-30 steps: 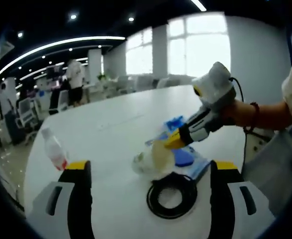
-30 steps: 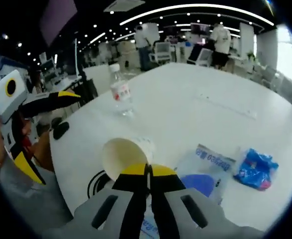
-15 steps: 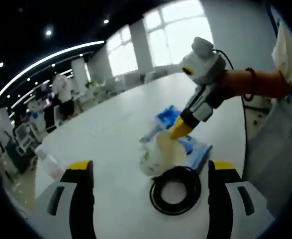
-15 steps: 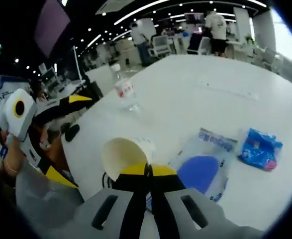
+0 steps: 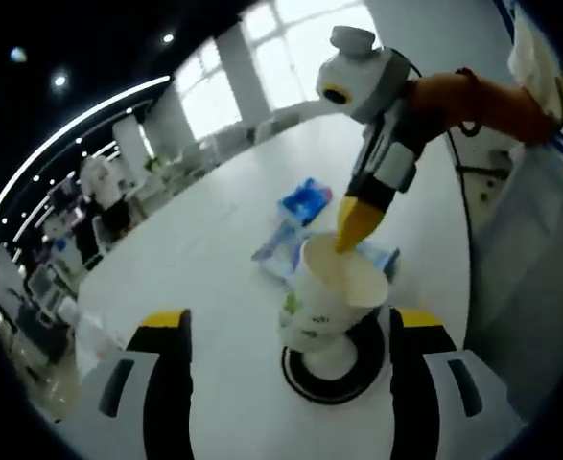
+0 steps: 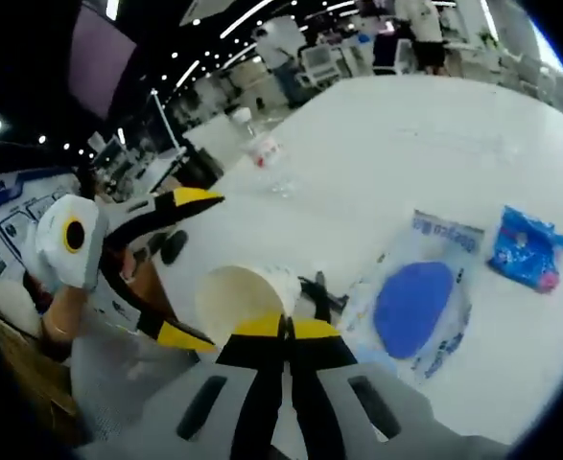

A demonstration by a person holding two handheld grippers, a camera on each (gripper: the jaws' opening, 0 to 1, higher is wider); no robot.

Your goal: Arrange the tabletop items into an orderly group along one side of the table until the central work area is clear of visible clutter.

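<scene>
Looking along the left gripper (image 5: 279,331), whose jaws stand wide apart and empty, we see the white paper cup with green print (image 5: 327,305) now upright on the black coiled cable (image 5: 331,364), where a second ago it lay tipped beside it. The right gripper (image 5: 358,223) pinches its rim. Behind lie a clear pouch with a blue disc (image 5: 283,247) and a blue crinkled packet (image 5: 307,200).

In the right gripper view, the right gripper's jaws are clamped together on the cup's rim, the clear plastic bottle (image 6: 261,151) well apart across the white table (image 6: 406,144). We judge grouping has only begun.
</scene>
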